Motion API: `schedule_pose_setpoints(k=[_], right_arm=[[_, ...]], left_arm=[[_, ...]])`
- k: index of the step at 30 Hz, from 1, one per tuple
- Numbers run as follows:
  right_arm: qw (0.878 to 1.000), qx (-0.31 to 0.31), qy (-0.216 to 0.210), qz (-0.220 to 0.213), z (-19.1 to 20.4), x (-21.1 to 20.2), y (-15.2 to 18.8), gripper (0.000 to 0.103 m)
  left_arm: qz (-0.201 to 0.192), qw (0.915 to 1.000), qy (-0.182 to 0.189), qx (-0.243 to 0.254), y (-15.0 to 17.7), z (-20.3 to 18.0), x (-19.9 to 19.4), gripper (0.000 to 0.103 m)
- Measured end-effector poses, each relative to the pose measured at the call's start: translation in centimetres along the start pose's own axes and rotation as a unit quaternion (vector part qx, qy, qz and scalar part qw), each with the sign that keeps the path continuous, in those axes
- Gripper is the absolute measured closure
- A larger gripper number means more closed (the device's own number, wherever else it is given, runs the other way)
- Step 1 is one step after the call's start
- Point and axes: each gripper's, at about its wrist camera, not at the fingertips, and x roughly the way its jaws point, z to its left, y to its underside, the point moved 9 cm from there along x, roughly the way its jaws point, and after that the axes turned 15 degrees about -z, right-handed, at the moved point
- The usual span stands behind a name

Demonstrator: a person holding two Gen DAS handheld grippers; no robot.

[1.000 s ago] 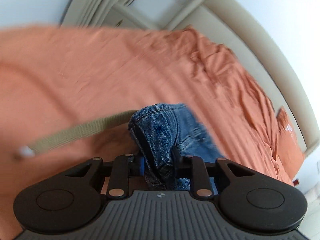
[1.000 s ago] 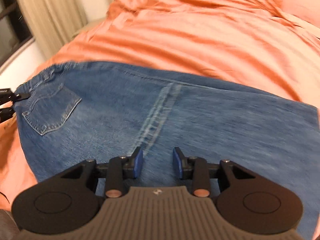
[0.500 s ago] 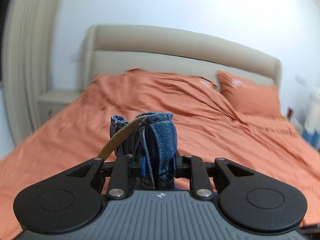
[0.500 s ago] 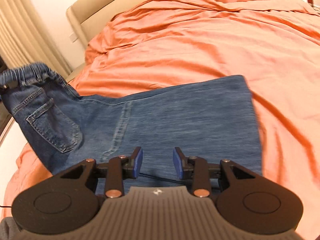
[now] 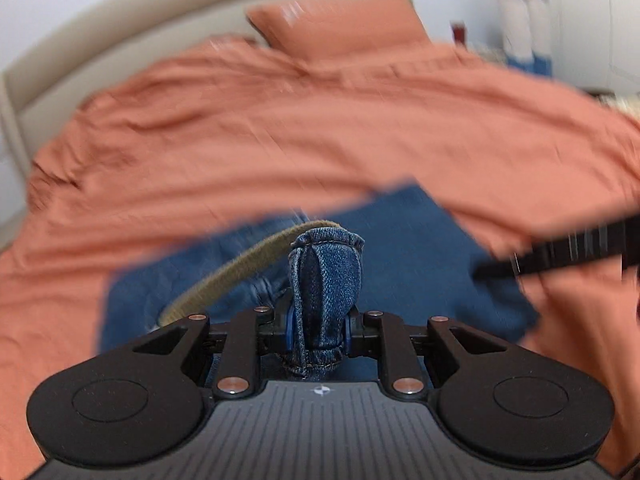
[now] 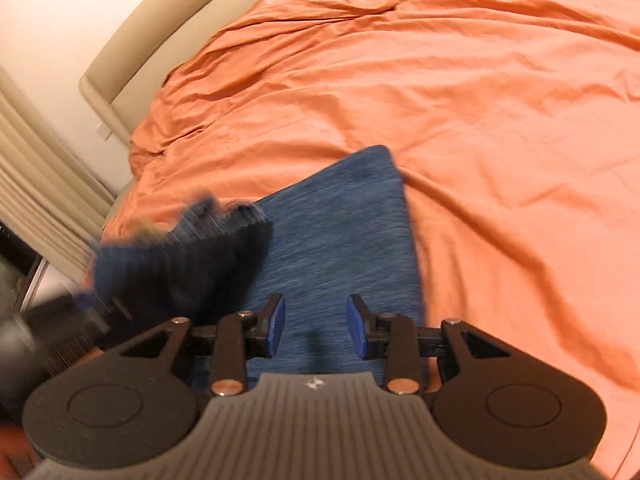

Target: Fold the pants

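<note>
Blue denim pants (image 5: 420, 248) lie on the orange bedspread (image 5: 280, 140). My left gripper (image 5: 319, 326) is shut on the bunched waistband (image 5: 325, 280), with a tan drawstring (image 5: 232, 276) trailing left, and holds it above the leg part. In the right wrist view the leg end (image 6: 340, 232) lies flat, and the left gripper with the waistband (image 6: 180, 256) shows as a blur over its left part. My right gripper (image 6: 316, 328) is open and empty just above the denim; it shows at the left wrist view's right edge (image 5: 560, 252).
A beige headboard (image 6: 168, 40) and an orange pillow (image 5: 340, 24) are at the far end. Curtains (image 6: 36, 184) hang at the left. White items (image 5: 520, 12) stand beyond the bed at the right.
My left gripper has swung the waistband over toward the leg end, so the pants now lie doubled. The right gripper stays open above the denim.
</note>
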Motion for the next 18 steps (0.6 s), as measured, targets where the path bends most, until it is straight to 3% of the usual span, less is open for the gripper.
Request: schedule_pose_setpoints(k=[2,4,7,12,15,18], right_arm=[[1.0,0.01,-0.001,0.007,-0.3,0.1,0.2,0.071],[1.0,0.017,-0.006,0.012,-0.2,0.3,0.4,0.071],[0.999,0.02,-0.023,0.01,0.6,0.5,0.3,0.065],[0.997,0.021,-0.067,-0.027,2.3,0.1,-0.7,0.061],[0.994,0.039,-0.097,-0.034,3.4,0.4,-1.0,0.061],[0.992,0.053,-0.108,-0.033,4.0,1.6,-1.0,0.06]], left_arm=[[0.025,0.9995,0.016,-0.01,1.4,-0.4,0.1,0.074],[0.046,0.9969,0.051,-0.038,1.8,-0.4,0.0,0.052],[0.06,0.9881,0.113,-0.086,1.4,-0.6,-0.3,0.032],[0.017,0.9749,0.162,-0.152,-0.8,1.7,-2.4,0.026],[-0.029,0.975,0.137,-0.172,-1.9,5.2,-3.4,0.026],[-0.051,0.9803,0.042,-0.186,-1.5,10.6,-2.9,0.027]])
